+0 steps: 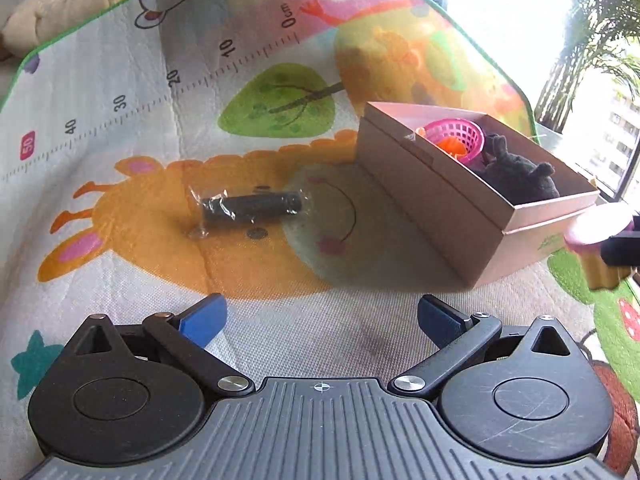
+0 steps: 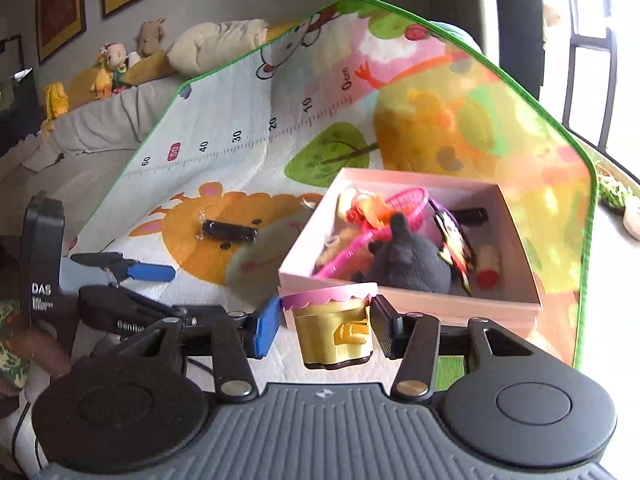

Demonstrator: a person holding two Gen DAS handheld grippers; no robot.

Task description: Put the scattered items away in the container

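One black plastic-wrapped cylinder [image 1: 251, 209] remains on the play mat at ten o'clock from the pink cardboard box [image 2: 412, 304], already part-filled. Right tongs [image 2: 329, 326] clasp a yellow toy cupcake [image 2: 334, 328]; left tongs [image 1: 322, 316] gape wide.

Home playroom: cartoon play mat [image 2: 224, 136], stuffed toys [image 2: 116, 64]

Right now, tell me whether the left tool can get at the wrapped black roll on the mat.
Probably yes. The left tool stands open and empty, and only bare mat lies between it and the wrapped black roll.
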